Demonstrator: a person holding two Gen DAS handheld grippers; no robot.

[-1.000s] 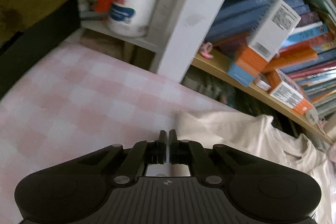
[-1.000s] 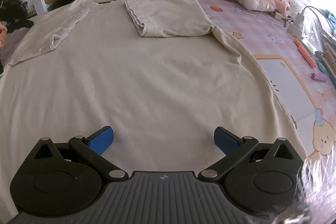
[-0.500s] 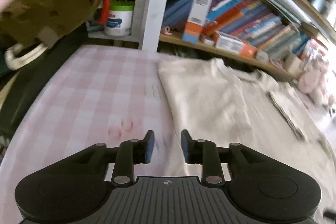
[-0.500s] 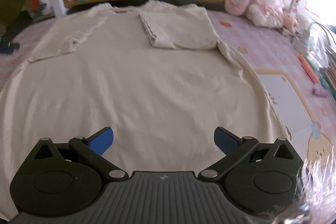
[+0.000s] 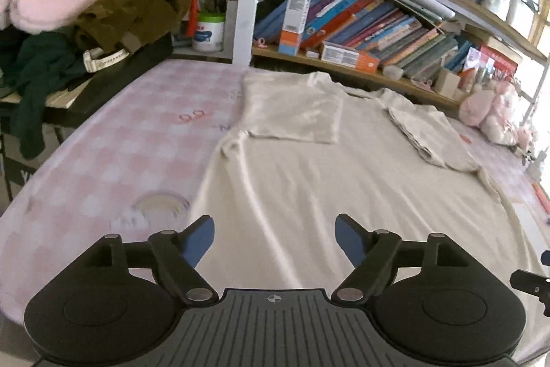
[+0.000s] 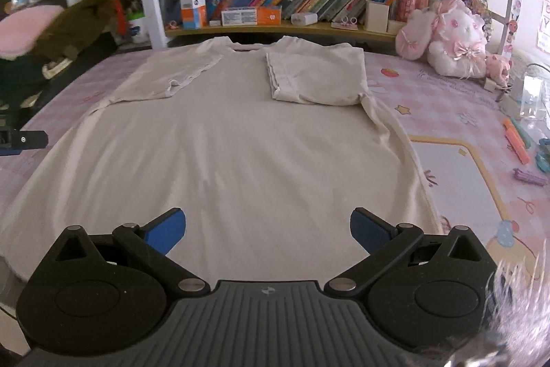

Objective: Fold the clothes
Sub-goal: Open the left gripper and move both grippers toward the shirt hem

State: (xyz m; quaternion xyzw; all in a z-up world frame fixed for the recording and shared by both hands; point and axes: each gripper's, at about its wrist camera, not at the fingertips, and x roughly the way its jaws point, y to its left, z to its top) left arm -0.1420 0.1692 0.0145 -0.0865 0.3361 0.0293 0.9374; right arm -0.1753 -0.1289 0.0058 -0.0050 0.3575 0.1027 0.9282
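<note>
A: Left gripper (image 5: 274,238) status?
B: Fingers spread, they've just been opening. Nothing pinched. Cream T-shirt (image 5: 343,181) lies flat under and ahead of them; its left edge runs just past the left finger (image 5: 197,239).

A: Right gripper (image 6: 268,229)?
B: Fingers spread wide, empty. It hovers over the shirt's lower body, hem side nearest. The cloth (image 6: 240,143) fills the gap between the fingers and beyond.

A: Shirt state?
B: Laid out flat on the pink checked worktop (image 5: 103,143), collar at the far end. Both sleeves are folded inward onto the chest: left sleeve (image 6: 175,74) and right sleeve (image 6: 316,74), well ahead of the fingers.

A: Other gripper visible?
B: Part of the left one shows at the left edge of the right view, beside the shirt.

A: Further back?
B: Bookshelf (image 6: 292,23) with books behind the collar. Pink plush toy (image 6: 450,36) far right of the right fingers, markers (image 6: 519,147) to the right, dark clothes pile (image 5: 130,12) far left.
</note>
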